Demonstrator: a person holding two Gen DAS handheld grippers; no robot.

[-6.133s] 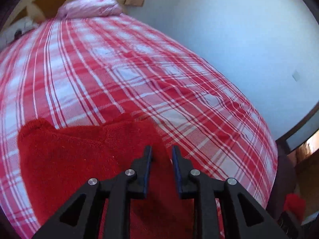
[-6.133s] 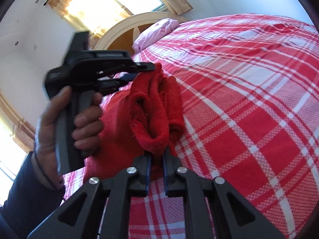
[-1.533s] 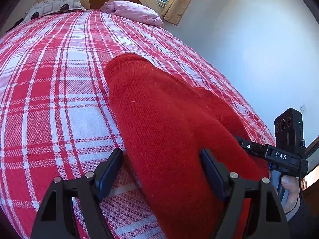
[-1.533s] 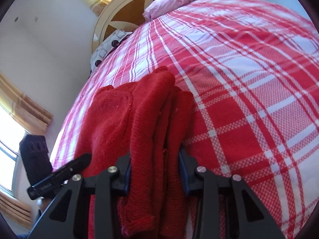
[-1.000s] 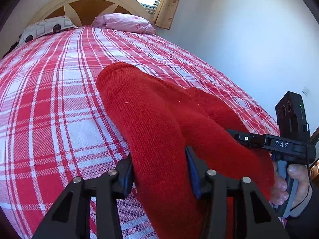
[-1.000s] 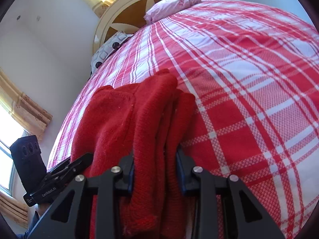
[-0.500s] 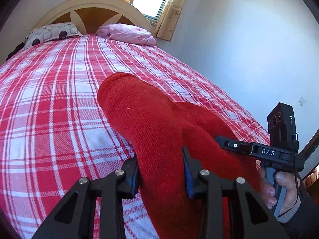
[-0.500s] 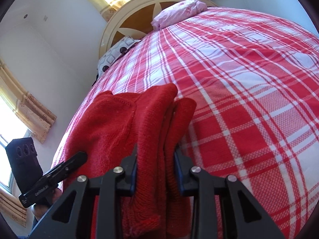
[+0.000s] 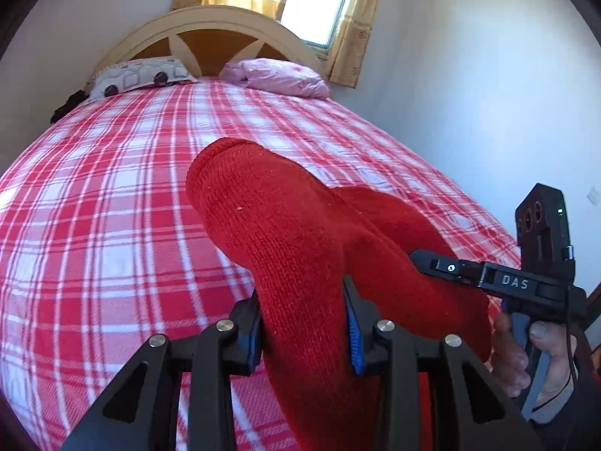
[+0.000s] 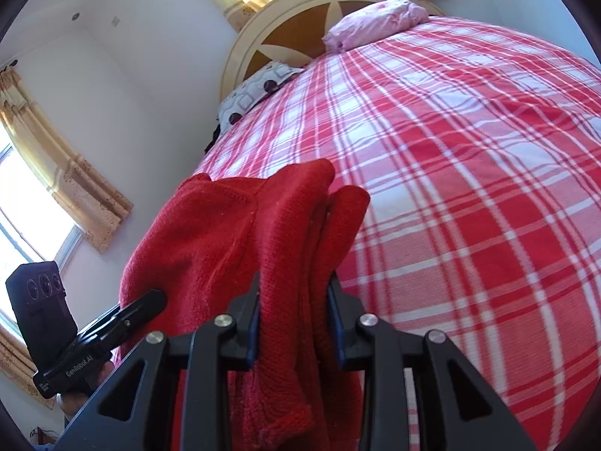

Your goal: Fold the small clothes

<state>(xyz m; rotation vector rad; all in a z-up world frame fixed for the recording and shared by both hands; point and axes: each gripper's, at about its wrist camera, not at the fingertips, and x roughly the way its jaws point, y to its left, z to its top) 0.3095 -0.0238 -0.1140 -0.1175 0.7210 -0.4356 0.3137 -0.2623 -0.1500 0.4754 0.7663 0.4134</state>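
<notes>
A folded red knit sweater [image 9: 293, 233] is held up above the red-and-white plaid bed [image 9: 94, 195]. My left gripper [image 9: 303, 297] is shut on one thick end of it. My right gripper [image 10: 293, 289] is shut on the other end, where several folded layers [image 10: 293, 225] bunch between the jaws. The right gripper also shows at the right of the left wrist view [image 9: 424, 257], pinching the sweater. The left gripper shows at the lower left of the right wrist view [image 10: 150, 300], also on the sweater.
A wooden headboard [image 9: 210, 30] with a patterned pillow [image 9: 139, 79] and a pink pillow [image 9: 278, 79] stands at the far end. A white wall [image 9: 488, 94] runs along the bed's right side. Curtained windows [image 10: 45, 195] are on the left.
Both grippers have closed on the sweater's ends and lifted it off the bed. Both views have tilted up toward the headboard.
</notes>
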